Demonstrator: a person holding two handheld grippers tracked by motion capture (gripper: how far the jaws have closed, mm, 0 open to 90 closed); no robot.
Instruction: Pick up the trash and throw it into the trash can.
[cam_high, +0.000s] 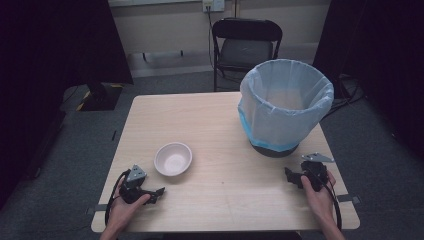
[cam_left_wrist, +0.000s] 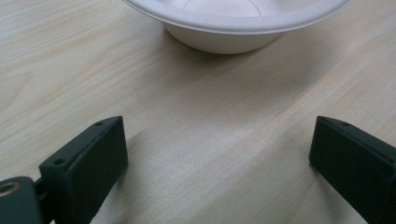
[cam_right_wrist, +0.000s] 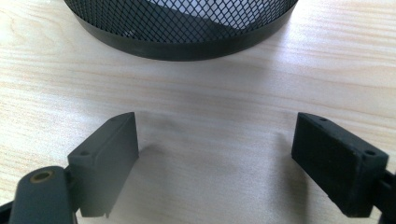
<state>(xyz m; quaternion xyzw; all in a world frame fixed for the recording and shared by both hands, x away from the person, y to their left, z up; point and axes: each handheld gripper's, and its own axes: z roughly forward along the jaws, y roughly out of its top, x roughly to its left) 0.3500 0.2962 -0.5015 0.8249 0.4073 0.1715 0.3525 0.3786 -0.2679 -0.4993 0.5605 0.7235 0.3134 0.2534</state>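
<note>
High view: the white paper bowl (cam_high: 173, 159) sits on the bench (cam_high: 210, 120) toward the near left, just up and right of the left tool (cam_high: 159, 192), which is clearly the closer of the two. The right tool (cam_high: 289, 176) rests near right, just in front of the mesh wastebasket (cam_high: 284, 102) with its clear liner, well apart from the bowl.

Left gripper view: left tool's jaws are spread wide, nothing between them, and the bowl (cam_left_wrist: 236, 23) is dead ahead, not touching.

Right gripper view: right tool's jaws are spread too, empty, pointing at the wastebasket base (cam_right_wrist: 182, 32).

My guess is the left one goes straight forward for the rim.
</note>
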